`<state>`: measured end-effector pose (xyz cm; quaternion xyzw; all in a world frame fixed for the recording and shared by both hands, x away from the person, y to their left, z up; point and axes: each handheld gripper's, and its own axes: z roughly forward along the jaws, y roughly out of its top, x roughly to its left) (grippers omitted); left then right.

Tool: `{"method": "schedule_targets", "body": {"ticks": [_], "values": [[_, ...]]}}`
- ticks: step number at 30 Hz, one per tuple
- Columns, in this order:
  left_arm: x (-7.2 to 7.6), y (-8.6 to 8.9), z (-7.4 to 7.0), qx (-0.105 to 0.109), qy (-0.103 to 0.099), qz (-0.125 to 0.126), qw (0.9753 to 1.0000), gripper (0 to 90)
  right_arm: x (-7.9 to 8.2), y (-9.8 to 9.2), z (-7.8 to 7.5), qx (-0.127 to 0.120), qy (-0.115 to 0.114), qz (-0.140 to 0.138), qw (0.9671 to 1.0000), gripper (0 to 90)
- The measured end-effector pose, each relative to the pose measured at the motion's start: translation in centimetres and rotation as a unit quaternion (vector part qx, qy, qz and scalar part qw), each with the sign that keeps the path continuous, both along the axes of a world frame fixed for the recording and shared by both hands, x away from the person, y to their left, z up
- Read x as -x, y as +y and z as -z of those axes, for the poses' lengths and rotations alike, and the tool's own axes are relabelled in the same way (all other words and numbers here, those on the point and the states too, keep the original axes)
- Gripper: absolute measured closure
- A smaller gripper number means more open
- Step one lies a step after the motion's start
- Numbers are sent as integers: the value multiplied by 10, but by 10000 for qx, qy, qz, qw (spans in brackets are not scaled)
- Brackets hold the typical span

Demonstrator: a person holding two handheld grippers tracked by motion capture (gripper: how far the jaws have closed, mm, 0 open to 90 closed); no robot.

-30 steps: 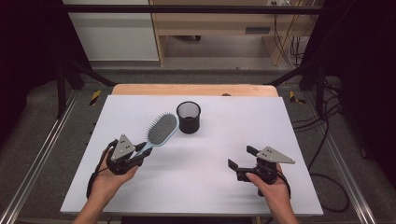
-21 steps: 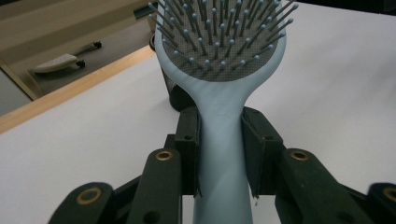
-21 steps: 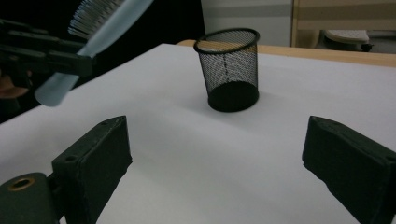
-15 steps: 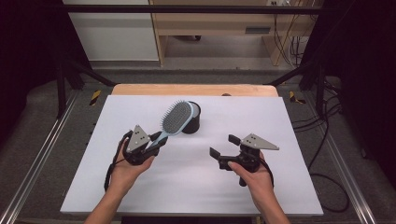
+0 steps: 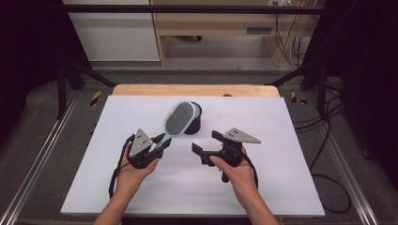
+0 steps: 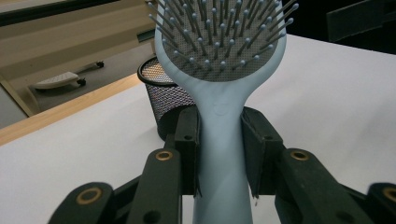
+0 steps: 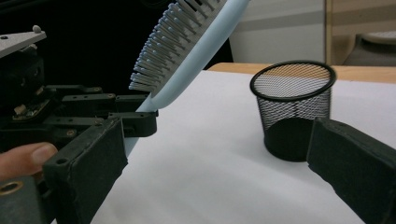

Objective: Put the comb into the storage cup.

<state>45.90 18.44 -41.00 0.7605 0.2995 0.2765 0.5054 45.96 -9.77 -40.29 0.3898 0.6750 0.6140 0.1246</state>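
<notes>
White table (image 5: 281, 131) lying under both grippers. Left gripper (image 5: 157, 146) clamping light-blue hairbrush (image 5: 178, 119) by handle, brush head tilting up ahead of it, beside black mesh cup (image 5: 194, 124). Right gripper (image 5: 205, 144) gaping, holding nothing, pointing toward brush and cup.

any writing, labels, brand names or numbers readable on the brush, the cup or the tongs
None can be read.
Pale blue plastic hairbrush: a small round embossed mark on the handle, too faint to read.
Black wire mesh cup: no label.
Left tongs, shut on the handle: no print on the black pads.
Right tongs, open: no print either.
</notes>
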Motion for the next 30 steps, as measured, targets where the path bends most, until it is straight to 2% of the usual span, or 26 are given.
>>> {"method": "schedule_targets", "body": {"ticks": [5, 10, 18, 30], "values": [[1, -2, 4, 54, -18, -27, 10000, 693, -4, 11, 3, -145, 96, -90, 9998, 44], [3, -7, 9, -11, -43, 30, 10000, 693, -6, 19, 4, -231, 81, -128, 9996, 39], [5, -11, 11, 8, -55, 86, 9999, 693, -7, 26, 7, -343, 98, -102, 9993, 40], [8, -14, 12, 45, -108, 121, 9999, 693, -9, 31, -1, -623, 59, -79, 9980, 51]]}}
